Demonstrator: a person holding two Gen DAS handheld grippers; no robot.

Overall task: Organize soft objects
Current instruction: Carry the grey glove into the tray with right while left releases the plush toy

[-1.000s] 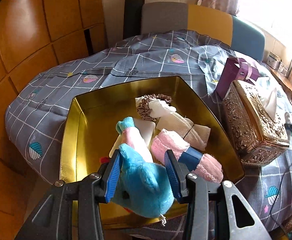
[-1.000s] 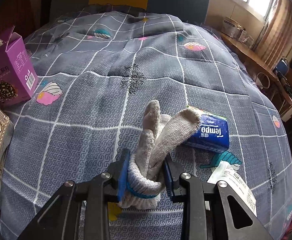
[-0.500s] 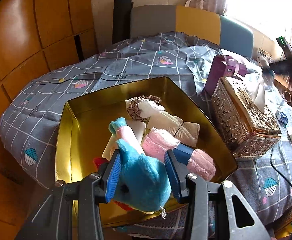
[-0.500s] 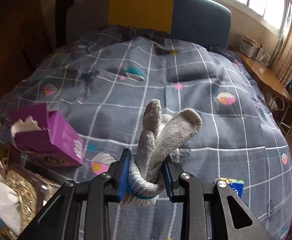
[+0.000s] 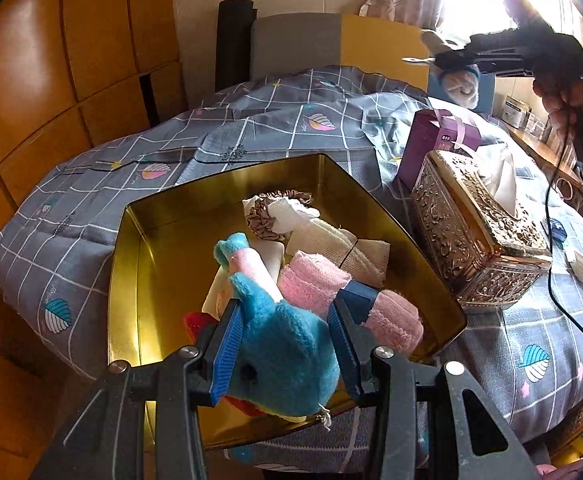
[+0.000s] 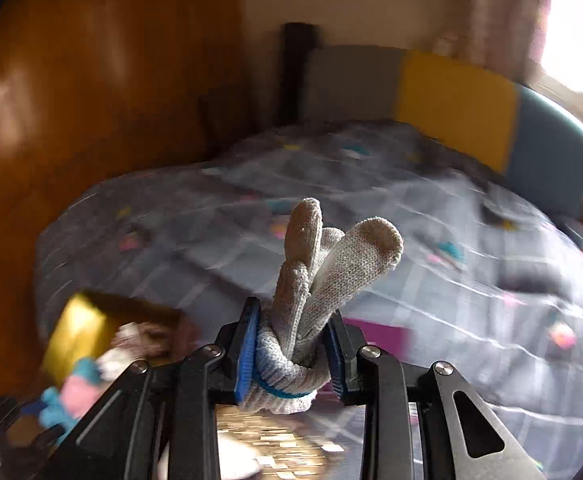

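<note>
My left gripper [image 5: 285, 344] is shut on a blue plush toy [image 5: 287, 344] and holds it over the near edge of the gold tin tray [image 5: 131, 280]. In the tray lie a pink rolled towel [image 5: 315, 288], a cream sock bundle [image 5: 339, 244], a brown scrunchie [image 5: 267, 216] and a pink-and-teal plush [image 5: 243, 256]. My right gripper [image 6: 291, 352] is shut on a knotted grey knit glove [image 6: 319, 276], held in the air above the table. It shows in the left wrist view [image 5: 457, 80] at the upper right. The gold tray [image 6: 75, 332] shows blurred at the lower left of the right wrist view.
An ornate gold tissue box [image 5: 475, 236] stands right of the tray, a purple carton [image 5: 439, 144] behind it. A black cable [image 5: 551, 280] runs over the grey checked tablecloth [image 5: 251, 124]. Wooden wall panels are on the left, a grey, yellow and blue chair back [image 5: 339, 44] beyond.
My right gripper has swung left with the glove, from over the tissue pack toward the tray side; its view is motion-blurred. My left gripper has drawn back a little with the blue plush.
</note>
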